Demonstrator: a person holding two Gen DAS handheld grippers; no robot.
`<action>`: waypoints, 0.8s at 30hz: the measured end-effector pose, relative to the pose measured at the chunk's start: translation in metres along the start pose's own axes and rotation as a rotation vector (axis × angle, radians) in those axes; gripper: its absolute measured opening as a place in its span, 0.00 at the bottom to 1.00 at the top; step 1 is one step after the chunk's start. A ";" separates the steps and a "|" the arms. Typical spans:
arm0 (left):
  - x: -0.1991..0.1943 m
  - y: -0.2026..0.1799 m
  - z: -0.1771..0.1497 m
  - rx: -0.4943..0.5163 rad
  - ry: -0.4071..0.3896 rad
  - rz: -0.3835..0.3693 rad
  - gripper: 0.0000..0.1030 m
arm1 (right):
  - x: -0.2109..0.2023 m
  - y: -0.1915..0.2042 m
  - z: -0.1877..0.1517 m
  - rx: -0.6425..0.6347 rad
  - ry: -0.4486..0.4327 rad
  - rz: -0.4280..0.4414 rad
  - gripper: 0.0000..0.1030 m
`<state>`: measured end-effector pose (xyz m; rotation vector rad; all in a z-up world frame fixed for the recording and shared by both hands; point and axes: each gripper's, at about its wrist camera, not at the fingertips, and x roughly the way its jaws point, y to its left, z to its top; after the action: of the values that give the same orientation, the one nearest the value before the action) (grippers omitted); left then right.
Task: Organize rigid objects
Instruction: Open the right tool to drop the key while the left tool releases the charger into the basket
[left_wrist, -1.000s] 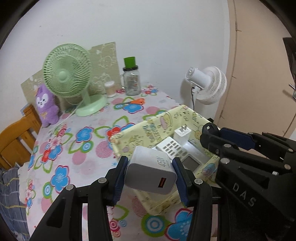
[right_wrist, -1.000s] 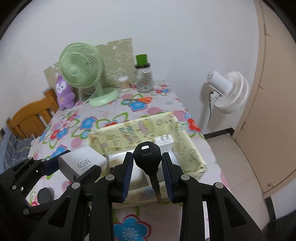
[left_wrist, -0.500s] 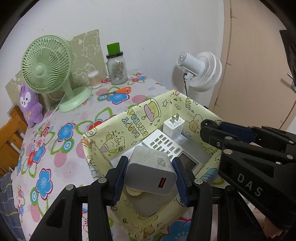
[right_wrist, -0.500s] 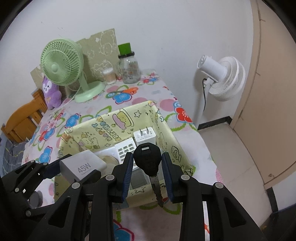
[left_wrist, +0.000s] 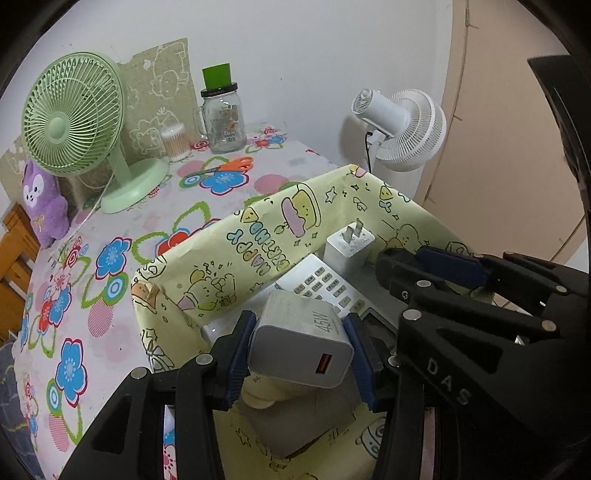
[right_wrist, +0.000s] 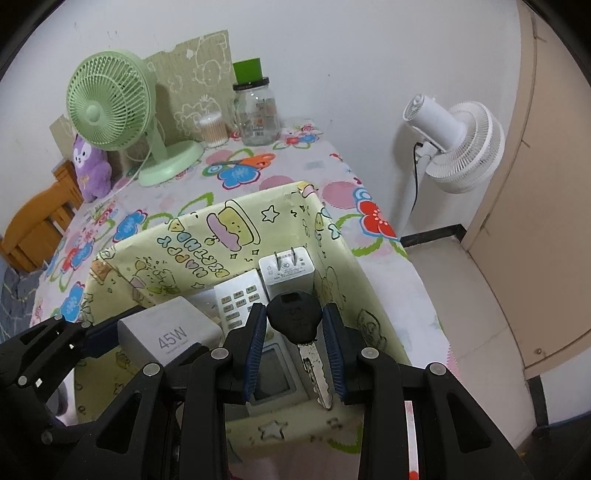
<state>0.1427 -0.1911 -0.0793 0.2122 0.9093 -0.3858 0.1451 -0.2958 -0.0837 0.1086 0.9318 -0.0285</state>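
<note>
My left gripper (left_wrist: 300, 350) is shut on a white 45W charger (left_wrist: 301, 343), held just above the open yellow cartoon-print box (left_wrist: 258, 229). My right gripper (right_wrist: 294, 332) is shut on a black-headed key (right_wrist: 293, 317), its metal blade hanging down over the same box (right_wrist: 207, 236). Inside the box lie a white plug adapter (right_wrist: 286, 273), a white remote with grey buttons (right_wrist: 240, 299) and a grey device with a small screen (right_wrist: 273, 376). The charger (right_wrist: 166, 332) shows at the left of the right wrist view.
A green desk fan (left_wrist: 74, 118), a purple plush (left_wrist: 42, 206), a glass jar with a green lid (left_wrist: 221, 118), a cotton-swab tub (left_wrist: 175, 142) and orange scissors (left_wrist: 229, 166) stand on the flowered tablecloth behind. A white floor fan (right_wrist: 454, 144) stands off the table's right edge.
Both grippers have moved forward and down over the box, which now looks larger and closer. The charger and the key stay gripped as before.
</note>
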 end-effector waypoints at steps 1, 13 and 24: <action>0.001 0.000 0.001 -0.001 0.000 0.000 0.49 | 0.000 0.002 0.001 -0.007 -0.007 -0.011 0.34; 0.006 -0.005 -0.001 0.019 0.024 -0.010 0.49 | 0.001 0.003 -0.001 -0.010 0.004 -0.010 0.51; 0.003 -0.003 -0.004 -0.006 0.037 0.012 0.61 | -0.012 0.004 -0.006 -0.001 -0.015 -0.012 0.61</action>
<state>0.1401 -0.1931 -0.0839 0.2203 0.9447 -0.3690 0.1336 -0.2912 -0.0778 0.1012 0.9173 -0.0402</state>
